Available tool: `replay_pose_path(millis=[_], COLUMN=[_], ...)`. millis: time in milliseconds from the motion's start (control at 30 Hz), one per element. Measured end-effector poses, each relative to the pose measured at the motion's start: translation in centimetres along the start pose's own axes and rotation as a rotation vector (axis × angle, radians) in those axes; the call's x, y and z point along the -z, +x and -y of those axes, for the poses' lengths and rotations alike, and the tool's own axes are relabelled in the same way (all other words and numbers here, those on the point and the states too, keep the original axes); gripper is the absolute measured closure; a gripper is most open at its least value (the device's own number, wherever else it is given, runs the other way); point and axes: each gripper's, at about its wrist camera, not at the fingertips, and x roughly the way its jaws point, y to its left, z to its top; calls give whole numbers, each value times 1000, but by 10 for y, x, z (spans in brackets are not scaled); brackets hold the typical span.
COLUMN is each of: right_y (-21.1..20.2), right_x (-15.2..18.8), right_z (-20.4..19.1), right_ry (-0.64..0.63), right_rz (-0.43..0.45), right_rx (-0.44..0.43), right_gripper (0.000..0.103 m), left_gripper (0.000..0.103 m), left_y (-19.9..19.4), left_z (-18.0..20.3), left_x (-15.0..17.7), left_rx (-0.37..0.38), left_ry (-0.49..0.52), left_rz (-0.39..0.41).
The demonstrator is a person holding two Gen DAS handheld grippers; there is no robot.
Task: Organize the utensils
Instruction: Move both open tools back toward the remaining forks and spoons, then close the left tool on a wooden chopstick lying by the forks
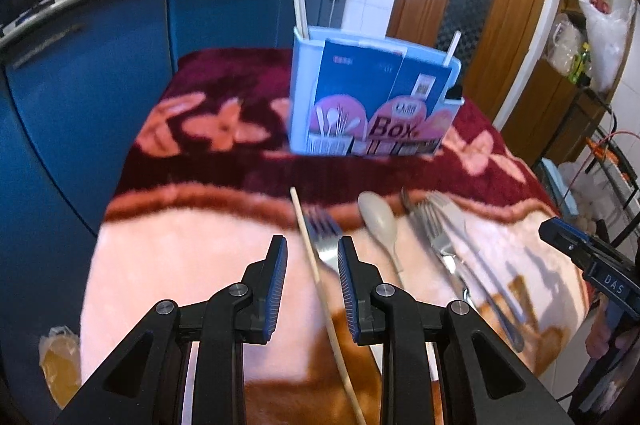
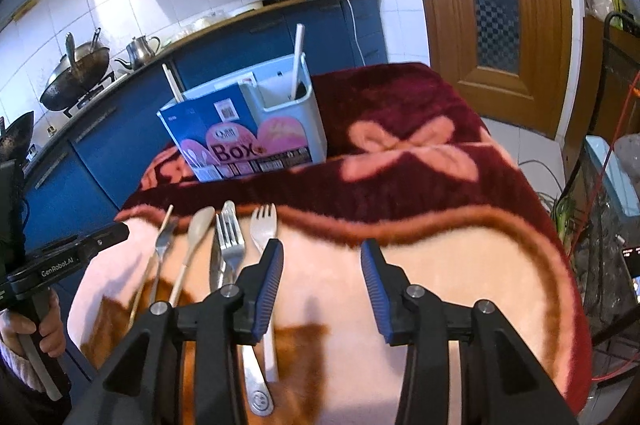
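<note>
A pale blue utensil box with a "Box" label stands on the dark red part of the blanket; it also shows in the right wrist view. White sticks poke out of it. My left gripper is open, with a wooden chopstick and a metal fork between its fingers below. A beige spoon, more forks and a knife lie to the right. My right gripper is open and empty, just right of a white plastic fork and a metal fork.
The table carries a pink and maroon flowered blanket. Blue kitchen cabinets stand behind and left. A wooden door is at the right. Shelves with bags and cables stand at the far right.
</note>
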Motion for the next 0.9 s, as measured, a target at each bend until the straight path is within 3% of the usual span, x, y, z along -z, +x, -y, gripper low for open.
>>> replay_pose_path(millis=[500, 900], right_y=[11, 13], right_x=[10, 11], right_z=[6, 6], right_ry=[9, 9], right_rz=[-43, -48], right_rx=[3, 1], right_gripper=[59, 58], left_gripper=[77, 77], left_y=[36, 39], left_z=[-2, -8], left_x=[3, 5], left_rx=[-18, 1], left_ry=[-15, -37], left_rz=[-116, -162])
